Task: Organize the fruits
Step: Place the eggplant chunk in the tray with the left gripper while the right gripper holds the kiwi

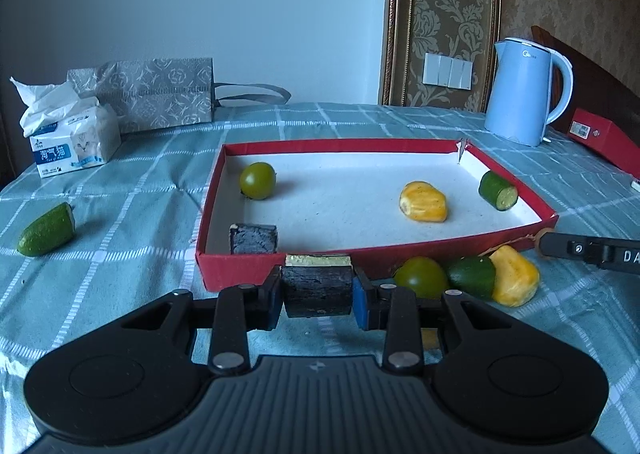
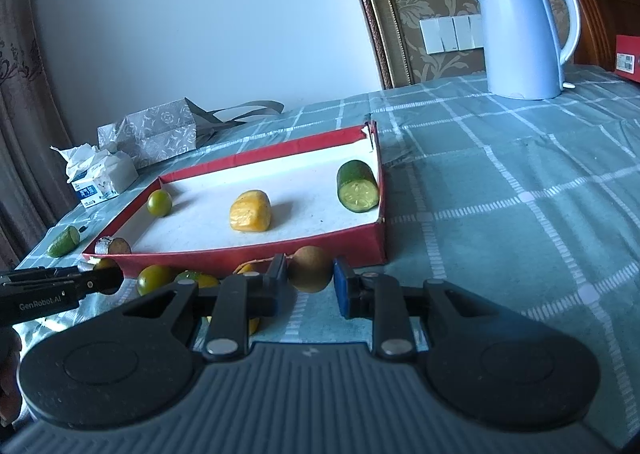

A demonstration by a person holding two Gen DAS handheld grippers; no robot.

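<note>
Fruit pieces wait along the red tray's [image 1: 516, 178] near wall for loading: the left gripper [image 1: 316, 296] clamps a dark chunk [image 1: 316, 290] beside its twin [image 1: 253, 239] inside; the right gripper [image 2: 310, 284] brackets a brown fruit [image 2: 311, 268], whether pinched I cannot tell.

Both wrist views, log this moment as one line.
left tongs: shut on dark chunk | right tongs: around brown fruit | red tray: four pieces
</note>
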